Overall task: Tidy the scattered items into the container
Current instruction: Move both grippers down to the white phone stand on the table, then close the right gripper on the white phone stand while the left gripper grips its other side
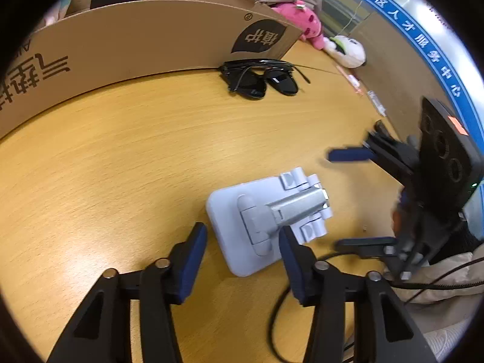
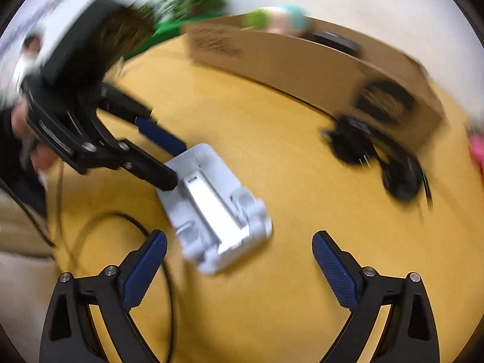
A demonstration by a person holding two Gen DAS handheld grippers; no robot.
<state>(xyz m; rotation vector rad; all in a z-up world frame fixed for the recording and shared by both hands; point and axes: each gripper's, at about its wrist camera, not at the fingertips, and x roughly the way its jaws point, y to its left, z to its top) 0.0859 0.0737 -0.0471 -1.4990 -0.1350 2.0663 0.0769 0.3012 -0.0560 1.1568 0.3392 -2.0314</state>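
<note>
Wooden surface (image 1: 127, 157) with an open cardboard box (image 1: 145, 39) along its far side; the box already holds a dark item, too small to identify. On the surface lie two scattered things: a folded white stand (image 1: 263, 220) in the foreground and dark sunglasses (image 1: 260, 81) touching the foot of the box wall. Left gripper (image 1: 242, 260) has its jaws open, straddling the near corner of the stand's base plate without gripping it; in the right wrist view its fingers reach that end of the stand. Right gripper (image 2: 239, 269) also has its jaws open and empty, just beside the stand's hinged end; this view is motion-blurred. Risks, as judged: both grippers converge on one object and may collide or push it away from each other; a pinch on the plate's corner alone could let the smooth stand pivot or slip out; the hinged arm may swing open on lifting and catch the box rim. A black cable (image 2: 133, 220) loops beside the stand and could snag a finger or be dragged along. The thin sunglasses, tight against the wall, leave little room for jaws.
</note>
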